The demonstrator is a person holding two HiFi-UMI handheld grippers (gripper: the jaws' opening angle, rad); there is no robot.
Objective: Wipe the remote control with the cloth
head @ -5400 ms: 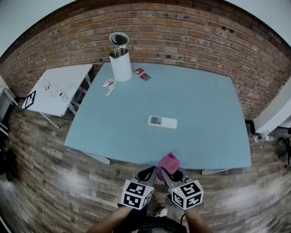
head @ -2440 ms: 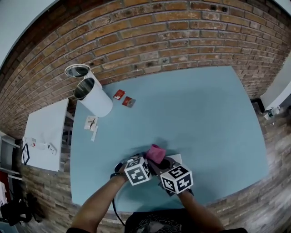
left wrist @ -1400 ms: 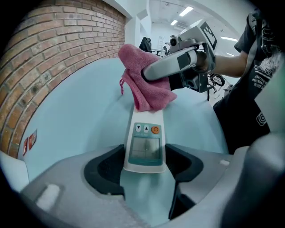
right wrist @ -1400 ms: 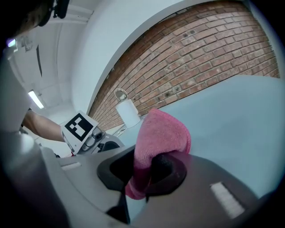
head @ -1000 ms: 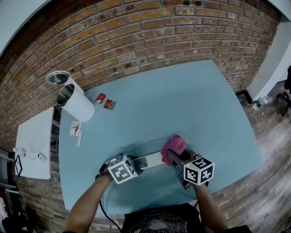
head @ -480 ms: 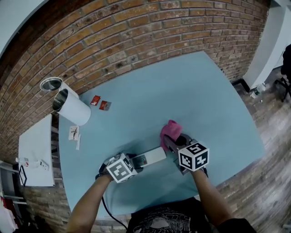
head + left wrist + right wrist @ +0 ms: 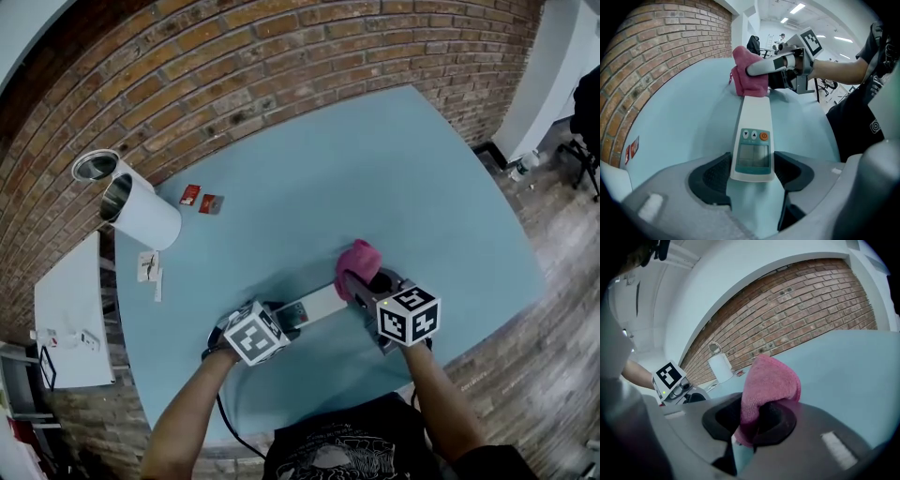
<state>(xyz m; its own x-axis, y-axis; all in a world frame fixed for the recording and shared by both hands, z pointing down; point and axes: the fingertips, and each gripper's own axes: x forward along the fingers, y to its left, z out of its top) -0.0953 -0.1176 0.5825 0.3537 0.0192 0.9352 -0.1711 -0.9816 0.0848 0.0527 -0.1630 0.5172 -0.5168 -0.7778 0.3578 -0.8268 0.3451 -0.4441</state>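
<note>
The white remote control (image 7: 314, 305) lies on the blue table (image 7: 375, 178). My left gripper (image 7: 281, 322) is shut on its screen end. In the left gripper view the remote control (image 7: 752, 140) runs away from my left gripper (image 7: 752, 173), with both pads against its sides. My right gripper (image 7: 364, 281) is shut on the pink cloth (image 7: 356, 261), which rests on the remote's far end. The left gripper view shows the cloth (image 7: 749, 72) pressed there by the right gripper (image 7: 787, 61). In the right gripper view the cloth (image 7: 766, 385) bulges out of my right gripper (image 7: 752, 420).
A white cylinder (image 7: 141, 211) lies on the table's far left with its lid (image 7: 94, 167) beside it. Two small red packets (image 7: 200, 200) and some paper slips (image 7: 150, 267) lie near it. A white side table (image 7: 70, 309) stands to the left. A brick wall runs behind.
The remote first lay alone mid-table with both grippers off the near edge. My left gripper has taken its end. My right gripper has brought the cloth onto it and slid it toward the far end.
</note>
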